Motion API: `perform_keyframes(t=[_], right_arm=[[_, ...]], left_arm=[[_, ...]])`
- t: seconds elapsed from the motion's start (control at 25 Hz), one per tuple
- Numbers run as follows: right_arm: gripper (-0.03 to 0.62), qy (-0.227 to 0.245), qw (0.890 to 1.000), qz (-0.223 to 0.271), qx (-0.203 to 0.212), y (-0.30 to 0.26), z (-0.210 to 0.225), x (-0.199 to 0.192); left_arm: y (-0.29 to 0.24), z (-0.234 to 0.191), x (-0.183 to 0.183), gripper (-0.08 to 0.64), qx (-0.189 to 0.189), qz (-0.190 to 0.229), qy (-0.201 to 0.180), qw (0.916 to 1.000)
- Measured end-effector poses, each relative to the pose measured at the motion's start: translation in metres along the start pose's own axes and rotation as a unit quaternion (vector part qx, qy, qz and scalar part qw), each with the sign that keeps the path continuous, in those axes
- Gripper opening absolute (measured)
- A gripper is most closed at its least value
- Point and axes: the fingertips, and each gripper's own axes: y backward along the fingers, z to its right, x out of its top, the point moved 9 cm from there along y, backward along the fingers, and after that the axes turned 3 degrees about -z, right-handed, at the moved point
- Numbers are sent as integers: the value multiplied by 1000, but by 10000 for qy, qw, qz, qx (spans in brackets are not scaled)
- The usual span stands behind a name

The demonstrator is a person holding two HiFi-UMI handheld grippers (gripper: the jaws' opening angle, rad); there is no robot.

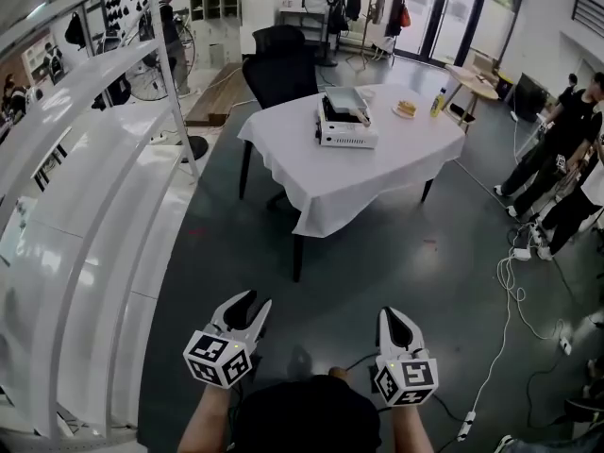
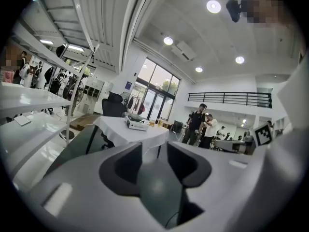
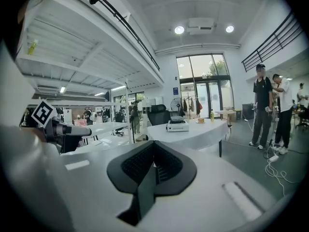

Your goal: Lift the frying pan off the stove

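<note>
Far ahead, a white portable stove (image 1: 345,134) stands on a table draped in a white cloth (image 1: 359,182), and a grey square frying pan (image 1: 345,102) rests on top of it. Both grippers are held low near the person's body, well short of the table. My left gripper (image 1: 253,301) has its jaws a little apart with nothing between them. My right gripper (image 1: 395,315) is shut and empty. The left gripper view shows the stove (image 2: 137,125) small beyond the left gripper (image 2: 154,147). In the right gripper view the stove (image 3: 177,126) and pan (image 3: 177,120) sit beyond the right gripper (image 3: 153,144).
A plate of food (image 1: 407,109) and a yellow bottle (image 1: 438,102) share the table. A black office chair (image 1: 281,69) stands behind it. White shelving (image 1: 85,206) runs along the left. People (image 1: 566,149) stand at the right, with cables (image 1: 514,281) on the dark floor.
</note>
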Motion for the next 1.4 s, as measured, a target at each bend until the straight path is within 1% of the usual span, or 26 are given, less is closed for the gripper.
perform_keyframes(t=[0.12, 0.16, 0.24, 0.36, 0.48, 0.6, 0.8, 1.12, 1.28, 1.4], right_arm=[[5, -77, 10000, -40, -10, 0, -4, -3], [5, -92, 9999, -47, -5, 1, -7, -4], [5, -96, 9999, -70, 7, 1, -12, -5], [5, -84, 9999, -131, 12, 0, -16, -7], [5, -95, 9999, -115, -19, -2, -15, -7], [5, -110, 9999, -107, -13, -6, -10, -7], [5, -72, 9998, -184, 63, -26, 4, -8], [5, 66, 9989, -76, 462, -96, 39, 23], [5, 89, 9981, -59, 608, -135, 60, 36], [5, 95, 9971, -50, 751, -165, 73, 45]], left_arm=[[0, -4, -1, 387, -146, 27, 65, 9999], [1, -6, -2, 436, -161, 55, 65, 9998], [4, -11, -1, 462, -113, 63, 85, 9999], [7, -18, -1, 498, 72, 63, 100, 9999], [8, -22, -1, 511, 204, 97, 122, 9997], [3, -23, 1, 509, 131, 137, 226, 9996], [-14, -24, 0, 509, 170, -19, 44, 9998], [-67, -33, 20, 508, 377, -5, 99, 9992], [-93, -41, 32, 508, 573, 102, 128, 9982], [-111, -49, 38, 508, 759, 166, 244, 9967]])
